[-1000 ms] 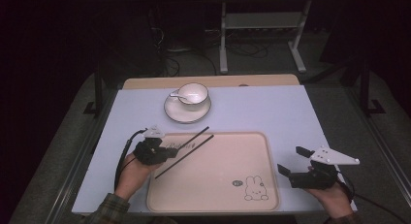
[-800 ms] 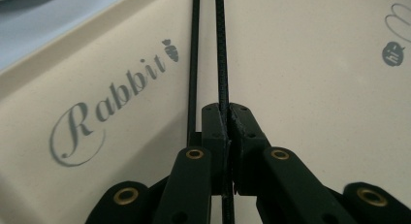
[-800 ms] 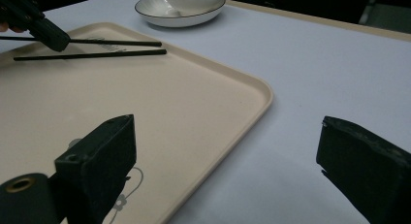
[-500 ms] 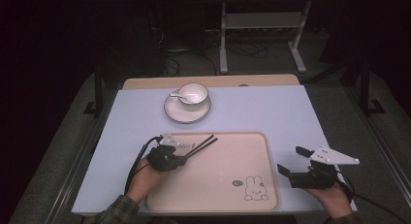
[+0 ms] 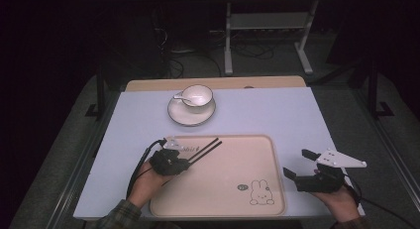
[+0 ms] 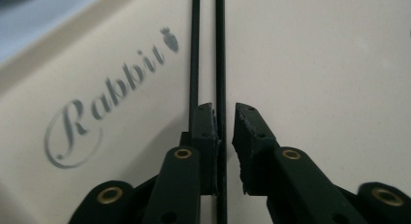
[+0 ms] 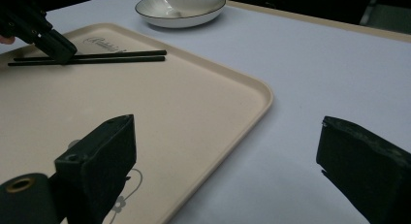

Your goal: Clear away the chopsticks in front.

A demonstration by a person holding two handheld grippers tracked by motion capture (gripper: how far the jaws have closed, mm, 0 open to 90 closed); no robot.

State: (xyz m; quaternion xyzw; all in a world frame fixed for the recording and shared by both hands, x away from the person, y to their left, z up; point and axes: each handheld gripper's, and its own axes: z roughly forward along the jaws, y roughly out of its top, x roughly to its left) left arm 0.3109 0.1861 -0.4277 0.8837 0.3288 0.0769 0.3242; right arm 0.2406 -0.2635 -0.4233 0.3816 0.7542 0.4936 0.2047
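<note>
High view | left gripper (image 5: 190,163) fingers slightly apart astride chopsticks (image 5: 207,148) on tray (image 5: 225,199) | right gripper (image 5: 298,164) fingers wide apart

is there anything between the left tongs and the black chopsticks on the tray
Nothing visible. The left tongs are already at the two thin black chopsticks lying on the beige rectangular plastic tray; one stick runs between the slightly parted jaws, the other lies just outside them.

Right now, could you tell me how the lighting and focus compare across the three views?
High view: table lit, surroundings nearly black. Left gripper view: left tongs and chopsticks fairly sharp, with soft shadows on the tray. Right gripper view: right tongs close and soft-edged, saucer clearer.
</note>
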